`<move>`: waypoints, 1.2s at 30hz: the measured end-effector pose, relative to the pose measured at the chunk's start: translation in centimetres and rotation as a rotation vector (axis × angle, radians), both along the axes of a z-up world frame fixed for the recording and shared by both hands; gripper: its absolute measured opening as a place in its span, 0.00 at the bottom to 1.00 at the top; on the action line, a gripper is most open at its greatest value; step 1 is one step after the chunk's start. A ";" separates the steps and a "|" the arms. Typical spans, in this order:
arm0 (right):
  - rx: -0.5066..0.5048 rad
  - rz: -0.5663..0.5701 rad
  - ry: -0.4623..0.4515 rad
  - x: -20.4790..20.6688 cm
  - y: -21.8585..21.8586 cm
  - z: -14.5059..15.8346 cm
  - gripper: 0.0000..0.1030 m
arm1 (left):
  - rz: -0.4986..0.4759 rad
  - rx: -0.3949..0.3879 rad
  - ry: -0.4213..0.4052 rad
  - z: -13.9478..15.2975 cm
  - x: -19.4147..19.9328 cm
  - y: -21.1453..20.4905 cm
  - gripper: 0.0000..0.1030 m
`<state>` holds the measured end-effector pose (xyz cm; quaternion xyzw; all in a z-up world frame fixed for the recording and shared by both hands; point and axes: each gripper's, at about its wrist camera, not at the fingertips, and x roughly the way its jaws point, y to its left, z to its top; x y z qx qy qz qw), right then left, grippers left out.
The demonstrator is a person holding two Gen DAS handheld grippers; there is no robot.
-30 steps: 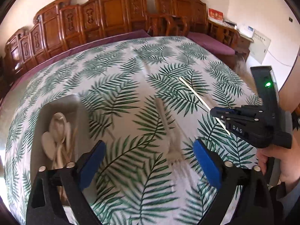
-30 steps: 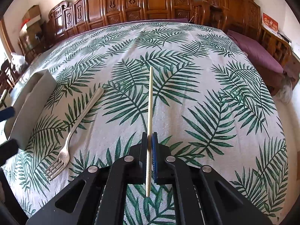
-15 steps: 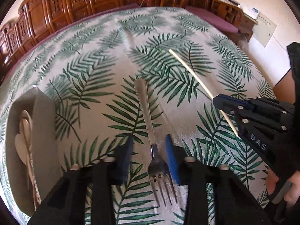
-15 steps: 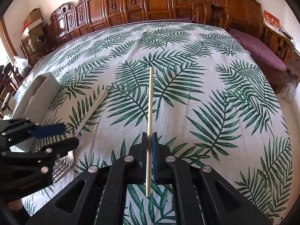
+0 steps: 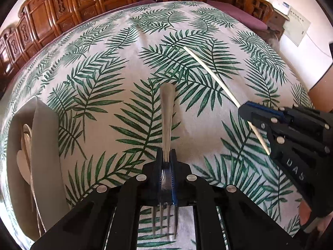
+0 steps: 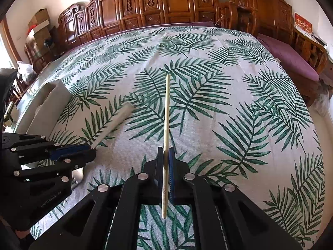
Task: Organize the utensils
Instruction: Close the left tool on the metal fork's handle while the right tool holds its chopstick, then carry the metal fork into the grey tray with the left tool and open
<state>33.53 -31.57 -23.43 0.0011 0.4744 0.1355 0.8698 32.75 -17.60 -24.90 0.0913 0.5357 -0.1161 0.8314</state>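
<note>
Both sets of jaws are fully closed. The left gripper (image 5: 166,156) clamps the neck of a metal fork (image 5: 167,112), handle pointing forward over the leaf-print tablecloth (image 5: 116,66), tines toward the camera. The right gripper (image 6: 166,154) pinches a wooden chopstick (image 6: 166,112) near its lower end. A grey organizer tray (image 5: 44,137) holding spoons (image 5: 22,158) sits at left.
</note>
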 end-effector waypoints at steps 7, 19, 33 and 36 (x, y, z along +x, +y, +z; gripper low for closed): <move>-0.003 0.039 -0.026 -0.9 1.7 1.0 0.06 | 0.018 -0.013 -0.032 1.4 -1.0 2.0 0.06; -0.001 0.105 -0.070 -3.4 4.9 3.2 0.06 | 0.044 -0.039 -0.118 5.5 -2.3 5.9 0.06; 0.034 0.191 -0.122 -5.8 8.6 5.9 0.06 | 0.127 -0.040 -0.175 8.2 -3.2 12.7 0.06; 0.040 0.215 -0.131 -6.5 9.5 6.3 0.06 | 0.151 -0.035 -0.175 8.2 -3.3 14.3 0.06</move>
